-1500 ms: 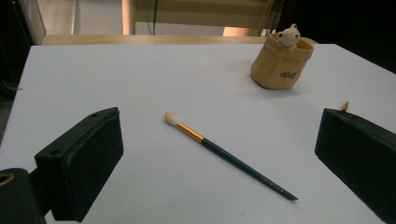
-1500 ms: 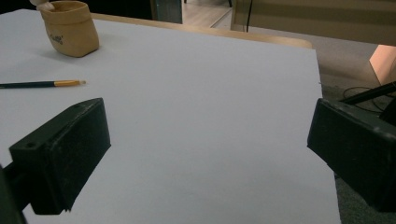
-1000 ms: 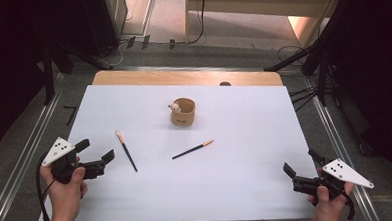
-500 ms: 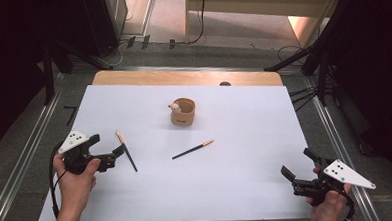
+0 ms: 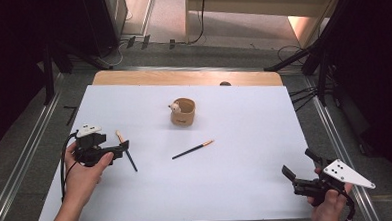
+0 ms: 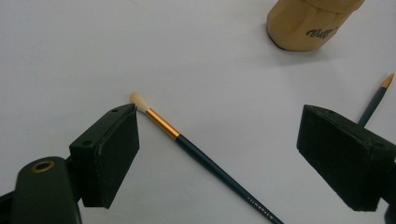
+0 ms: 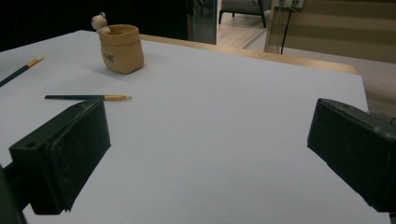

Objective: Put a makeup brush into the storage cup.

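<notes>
Now the left hand-held gripper [image 6: 219,154] straddles the brush [image 6: 205,161] on the tabletop [image 5: 247,188], jaws wide but closing, pads clear; its handle end is cut off. The right hand-held gripper [image 5: 300,167] gapes empty.

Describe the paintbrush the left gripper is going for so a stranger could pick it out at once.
On the white table sheet, look left of the tan cup. The dark-handled paintbrush lies between the left gripper's jaws; unlike the middle brush, its pale bristles show.
</notes>
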### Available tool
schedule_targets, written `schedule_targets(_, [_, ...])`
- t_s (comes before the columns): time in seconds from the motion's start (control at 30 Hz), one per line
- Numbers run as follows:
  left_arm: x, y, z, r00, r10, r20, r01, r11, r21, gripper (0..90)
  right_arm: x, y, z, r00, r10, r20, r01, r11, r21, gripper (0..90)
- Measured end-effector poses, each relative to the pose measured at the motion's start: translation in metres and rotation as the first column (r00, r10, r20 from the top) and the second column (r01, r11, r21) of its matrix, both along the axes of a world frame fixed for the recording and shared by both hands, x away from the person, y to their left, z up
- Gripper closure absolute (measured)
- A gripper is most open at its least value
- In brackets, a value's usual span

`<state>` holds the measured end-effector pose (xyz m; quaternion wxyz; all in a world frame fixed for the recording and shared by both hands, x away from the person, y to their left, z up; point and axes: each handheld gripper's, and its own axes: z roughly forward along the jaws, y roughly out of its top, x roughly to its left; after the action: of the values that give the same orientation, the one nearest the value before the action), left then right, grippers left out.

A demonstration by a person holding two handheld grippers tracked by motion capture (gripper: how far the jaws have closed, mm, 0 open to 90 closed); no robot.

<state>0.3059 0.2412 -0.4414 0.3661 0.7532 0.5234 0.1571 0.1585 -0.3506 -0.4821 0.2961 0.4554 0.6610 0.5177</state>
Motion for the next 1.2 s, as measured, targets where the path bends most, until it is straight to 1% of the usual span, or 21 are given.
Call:
schedule_targets(0.03, [0.004, -0.001, 0.000, 0.9994, 0.007, -0.034, -0.007, 0.9999, 0.009, 14.5, 0.000, 0.000, 0.000, 1.0000, -0.001, -0.002, 0.001, 1.0000, 0.000, 0.0])
schedule_targets(0.07, [0.006, -0.002, 0.000, 0.9988, 0.012, -0.048, -0.011, 0.9998, 0.015, 14.7, 0.000, 0.000, 0.000, 1.0000, -0.003, -0.002, 0.003, 1.0000, 0.000, 0.0])
schedule_targets(0.13, [0.008, -0.003, 0.000, 0.9983, 0.020, -0.056, -0.019, 0.9996, 0.019, 15.4, 0.001, 0.000, -0.001, 1.0000, -0.004, -0.002, 0.004, 1.0000, -0.001, 0.0])
schedule_targets(0.2, [0.012, -0.005, -0.001, 0.9967, 0.030, -0.075, -0.026, 0.9985, 0.048, 15.6, 0.001, 0.000, -0.001, 1.0000, -0.007, -0.006, 0.007, 1.0000, -0.001, 0.0])
schedule_targets(0.27, [0.014, -0.006, -0.001, 0.9961, 0.029, -0.084, -0.025, 0.9984, 0.051, 15.6, 0.000, 0.000, -0.001, 0.9999, -0.012, -0.010, 0.012, 0.9999, 0.001, 0.0])
schedule_targets(0.3, [0.016, -0.006, -0.002, 0.9950, 0.025, -0.096, -0.021, 0.9986, 0.049, 15.6, 0.000, 0.000, -0.001, 0.9999, -0.012, -0.010, 0.012, 0.9999, 0.001, 0.0])
schedule_targets(0.37, [0.019, -0.008, -0.002, 0.9918, 0.023, -0.126, -0.014, 0.9975, 0.069, 15.6, 0.001, -0.001, -0.002, 0.9998, -0.018, -0.010, 0.018, 0.9998, 0.003, 0.0])
schedule_targets(0.4, [0.019, -0.008, -0.002, 0.9918, 0.023, -0.126, -0.014, 0.9975, 0.069, 15.6, 0.001, -0.001, -0.002, 0.9997, -0.019, -0.011, 0.020, 0.9998, 0.003, 0.0])
schedule_targets(0.53, [0.025, -0.011, -0.003, 0.9872, 0.029, -0.156, -0.016, 0.9960, 0.088, 16.0, 0.001, -0.001, -0.002, 0.9997, -0.019, -0.013, 0.019, 0.9998, -0.001, 0.0])
schedule_targets(0.57, [0.028, -0.012, -0.005, 0.9852, 0.040, -0.167, -0.023, 0.9942, 0.105, 16.7, 0.001, -0.001, -0.002, 0.9996, -0.022, -0.020, 0.022, 0.9998, 0.000, 0.0])
schedule_targets(0.6, [0.028, -0.012, -0.005, 0.9852, 0.040, -0.167, -0.023, 0.9942, 0.105, 18.0, 0.001, -0.001, -0.003, 0.9995, -0.022, -0.020, 0.022, 0.9997, -0.002, 0.0])
schedule_targets(0.67, [0.031, -0.014, -0.006, 0.9806, 0.049, -0.190, -0.028, 0.9933, 0.112, 18.5, 0.001, 0.000, -0.003, 0.9996, -0.022, -0.020, 0.021, 0.9998, -0.003, 0.0])
schedule_targets(0.77, [0.033, -0.015, -0.007, 0.9783, 0.055, -0.200, -0.030, 0.9916, 0.125, 21.8, 0.001, -0.001, -0.003, 0.9995, -0.023, -0.022, 0.023, 0.9997, -0.003, 0.0])
schedule_targets(0.8, [0.034, -0.015, -0.008, 0.9767, 0.057, -0.207, -0.031, 0.9917, 0.125, 21.8, 0.001, -0.001, -0.003, 0.9995, -0.023, -0.022, 0.023, 0.9997, -0.003, 0.0])
schedule_targets(0.83, [0.036, -0.015, -0.008, 0.9720, 0.063, -0.226, -0.032, 0.9903, 0.135, 21.9, 0.001, -0.001, -0.003, 0.9994, -0.026, -0.024, 0.026, 0.9997, -0.004, 0.0])
schedule_targets(0.93, [0.038, -0.015, -0.007, 0.9693, 0.068, -0.236, -0.035, 0.9897, 0.139, 22.6, 0.002, -0.001, -0.003, 0.9993, -0.029, -0.024, 0.029, 0.9996, -0.003, 0.0])
schedule_targets(1.0, [0.042, -0.015, -0.006, 0.9621, 0.081, -0.260, -0.044, 0.9884, 0.145, 24.0, 0.001, -0.002, -0.003, 0.9991, -0.034, -0.026, 0.034, 0.9994, -0.001, 0.0])
schedule_targets(1.07, [0.043, -0.015, -0.006, 0.9605, 0.076, -0.268, -0.040, 0.9899, 0.136, 24.4, 0.001, -0.002, -0.003, 0.9990, -0.035, -0.028, 0.035, 0.9994, -0.003, 0.0])
schedule_targets(1.1, [0.044, -0.016, -0.006, 0.9577, 0.078, -0.277, -0.044, 0.9907, 0.129, 24.4, 0.001, -0.002, -0.003, 0.9990, -0.035, -0.028, 0.035, 0.9994, -0.003, 0.0])
schedule_targets(1.17, [0.046, -0.015, -0.006, 0.9517, 0.086, -0.295, -0.046, 0.9890, 0.141, 25.7, 0.002, -0.002, -0.004, 0.9989, -0.036, -0.028, 0.036, 0.9993, -0.006, 0.0])
schedule_targets(1.2, [0.047, -0.015, -0.007, 0.9470, 0.092, -0.308, -0.051, 0.9891, 0.138, 27.2, 0.002, -0.002, -0.004, 0.9990, -0.036, -0.026, 0.036, 0.9993, -0.007, 0.0])
